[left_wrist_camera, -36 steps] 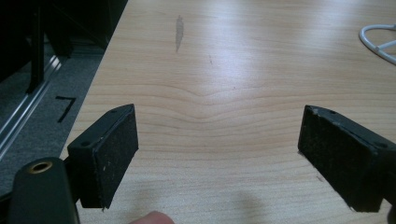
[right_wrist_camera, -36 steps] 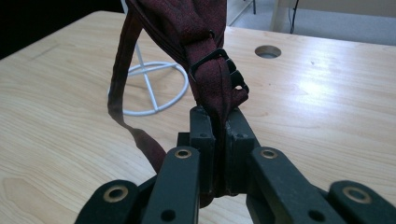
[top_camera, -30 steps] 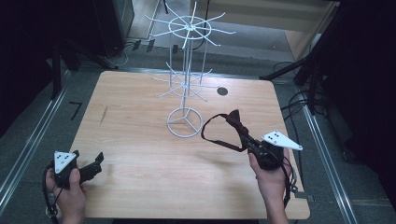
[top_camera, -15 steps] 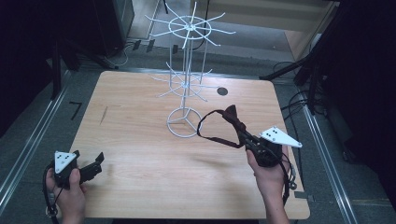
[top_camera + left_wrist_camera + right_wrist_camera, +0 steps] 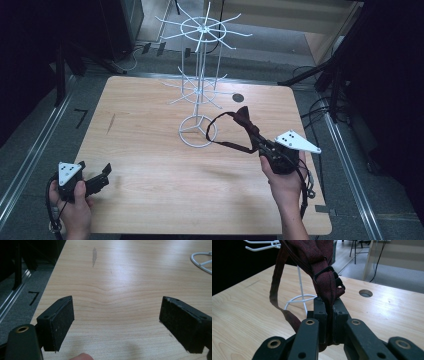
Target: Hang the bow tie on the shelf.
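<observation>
My right gripper [image 5: 263, 146] is clenched on a dark maroon fabric bow tie with a thin neck strap [image 5: 244, 118], held above the light wooden table [image 5: 150, 130] near its right side. In the right gripper view the jaws pinch the cloth just under its black metal clasp [image 5: 323, 272]; the tie [image 5: 322, 277] stands up from the jaws. Strap loop [image 5: 220, 131] hangs off to the left toward the white wire display rack with a ring base and spoked hook tiers [image 5: 198, 131], close to the ring, contact unclear. My left gripper [image 5: 97, 181] sits at the table's near-left corner, released: in the left gripper view both pads [image 5: 58, 320] are spread wide with bare wood between them. Round dark cable hole [image 5: 238, 97] in the tabletop behind the tie.
</observation>
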Demonstrator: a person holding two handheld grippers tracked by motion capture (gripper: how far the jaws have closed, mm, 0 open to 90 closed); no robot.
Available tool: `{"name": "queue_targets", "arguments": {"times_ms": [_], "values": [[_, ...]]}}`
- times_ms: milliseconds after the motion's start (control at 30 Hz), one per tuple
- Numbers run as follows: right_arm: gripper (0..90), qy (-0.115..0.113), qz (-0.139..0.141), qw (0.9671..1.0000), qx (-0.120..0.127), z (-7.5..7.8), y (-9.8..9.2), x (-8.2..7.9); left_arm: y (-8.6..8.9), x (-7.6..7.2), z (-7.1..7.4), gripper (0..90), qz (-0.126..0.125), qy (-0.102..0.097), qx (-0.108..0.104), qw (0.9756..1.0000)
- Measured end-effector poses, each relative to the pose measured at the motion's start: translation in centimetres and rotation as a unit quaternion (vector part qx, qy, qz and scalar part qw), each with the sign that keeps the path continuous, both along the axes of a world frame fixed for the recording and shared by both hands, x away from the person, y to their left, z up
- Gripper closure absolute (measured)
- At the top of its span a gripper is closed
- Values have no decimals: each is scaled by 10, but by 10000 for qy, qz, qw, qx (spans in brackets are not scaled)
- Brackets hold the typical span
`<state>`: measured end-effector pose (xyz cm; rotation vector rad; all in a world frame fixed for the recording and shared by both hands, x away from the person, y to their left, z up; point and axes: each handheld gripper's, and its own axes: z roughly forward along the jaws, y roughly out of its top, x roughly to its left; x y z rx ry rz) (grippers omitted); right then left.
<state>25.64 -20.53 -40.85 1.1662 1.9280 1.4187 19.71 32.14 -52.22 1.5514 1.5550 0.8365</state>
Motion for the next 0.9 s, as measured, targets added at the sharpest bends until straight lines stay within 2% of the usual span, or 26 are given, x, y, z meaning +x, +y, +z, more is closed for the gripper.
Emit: {"name": "queue_targets", "arguments": {"times_ms": [367,733,900], "values": [[862,-28,84,9999,85,4,13,11,0,0,0,132,-5,-3,-21,10000],[862,158,45,9998,55,-7,22,32,2,0,0,131,-9,-5,-57,10000],[862,185,31,9998,97,-10,25,35,2,0,0,132,-13,2,-62,10000]]}}
